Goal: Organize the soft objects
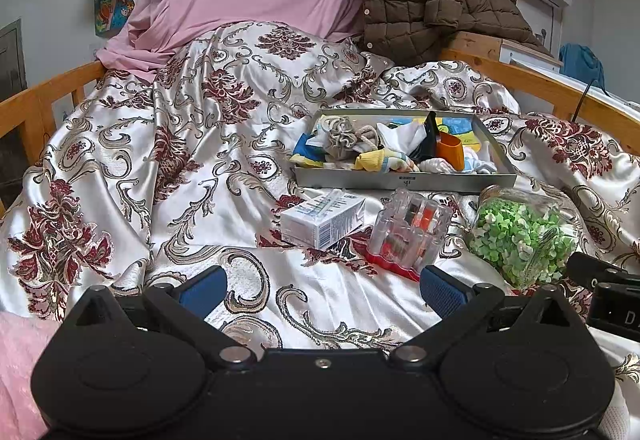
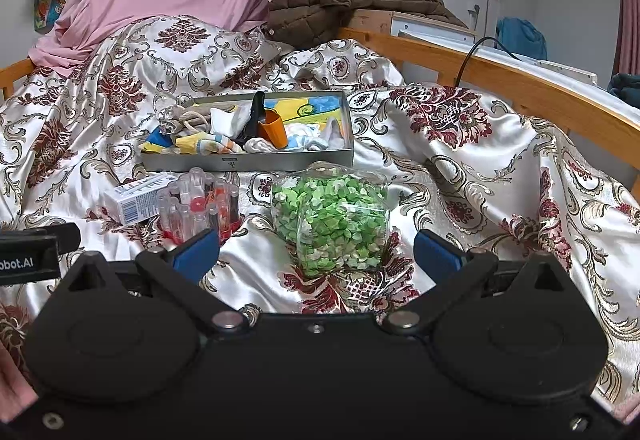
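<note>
Well back on the patterned satin bedspread (image 1: 208,168) sits a grey tray (image 1: 404,179) heaped with socks and small cloths (image 1: 376,150), an orange cup (image 1: 450,152) among them. Just in front of the tray lie a white carton (image 1: 320,222), a clear plastic case (image 1: 408,230) and a clear bag of green pieces (image 2: 334,218). Nearer still, the left gripper (image 1: 320,286) and right gripper (image 2: 316,250) each hover with fingers spread wide, holding nothing.

Two low wrist views side by side, facing the same tray (image 1: 404,182) on the bed
</note>
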`<action>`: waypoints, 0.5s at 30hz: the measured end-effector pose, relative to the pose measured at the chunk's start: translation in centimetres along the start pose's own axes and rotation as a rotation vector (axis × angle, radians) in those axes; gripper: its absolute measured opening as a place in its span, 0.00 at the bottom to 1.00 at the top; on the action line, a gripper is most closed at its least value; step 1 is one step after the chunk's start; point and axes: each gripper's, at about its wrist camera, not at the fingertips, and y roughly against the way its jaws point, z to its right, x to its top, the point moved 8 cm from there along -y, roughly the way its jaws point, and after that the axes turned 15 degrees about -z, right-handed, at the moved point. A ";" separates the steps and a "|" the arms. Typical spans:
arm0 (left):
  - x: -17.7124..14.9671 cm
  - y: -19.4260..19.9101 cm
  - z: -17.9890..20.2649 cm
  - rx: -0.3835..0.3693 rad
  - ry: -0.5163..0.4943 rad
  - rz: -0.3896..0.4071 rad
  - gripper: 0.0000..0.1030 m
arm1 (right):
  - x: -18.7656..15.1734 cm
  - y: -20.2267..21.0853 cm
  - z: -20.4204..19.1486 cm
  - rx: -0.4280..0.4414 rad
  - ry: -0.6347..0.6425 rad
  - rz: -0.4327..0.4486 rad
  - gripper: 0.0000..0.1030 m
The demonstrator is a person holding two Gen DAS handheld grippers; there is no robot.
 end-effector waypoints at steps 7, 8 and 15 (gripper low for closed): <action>0.0 0.0 0.0 0.000 0.000 -0.001 0.99 | -0.1 -0.1 0.1 0.000 0.000 -0.001 0.99; 0.0 0.0 0.0 0.000 0.000 0.000 0.99 | -0.1 -0.1 0.1 0.000 -0.001 -0.001 0.99; 0.0 0.0 0.0 0.000 0.000 -0.001 0.99 | -0.1 -0.1 0.2 0.001 -0.003 -0.001 0.99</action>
